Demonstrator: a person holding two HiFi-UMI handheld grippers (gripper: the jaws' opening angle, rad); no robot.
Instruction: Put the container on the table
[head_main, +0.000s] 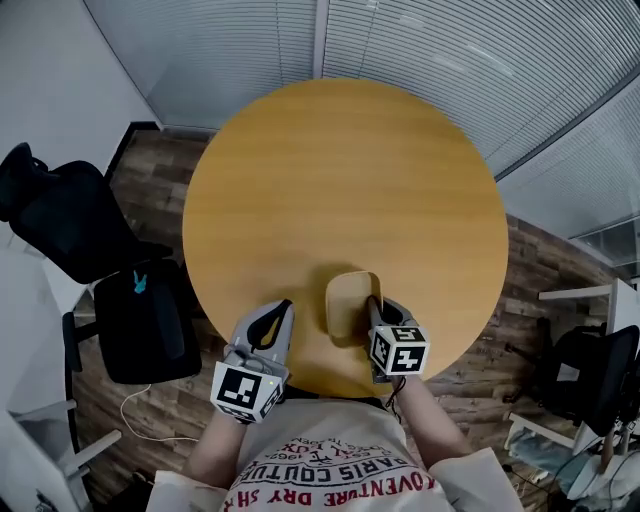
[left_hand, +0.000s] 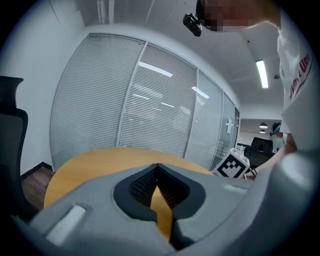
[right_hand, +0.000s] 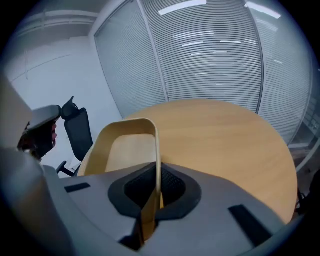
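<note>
A tan, shallow container (head_main: 349, 300) with rounded corners hangs tilted on edge over the near part of the round wooden table (head_main: 340, 170). My right gripper (head_main: 375, 306) is shut on its right wall. In the right gripper view that thin wall (right_hand: 156, 150) runs upright between the black pads, and the container's hollow (right_hand: 122, 150) opens to the left. Left of the container, my left gripper (head_main: 283, 309) hovers at the table's near edge with its jaws together and nothing in them. In the left gripper view the closed tips (left_hand: 157, 167) point across the table top (left_hand: 95, 162).
Black office chairs (head_main: 60, 215) (head_main: 145, 325) stand left of the table, and another chair (head_main: 590, 370) stands at the right beside a white desk (head_main: 600, 295). Glass walls with blinds (head_main: 420, 40) curve behind the table. A white cable (head_main: 140, 415) lies on the wood floor.
</note>
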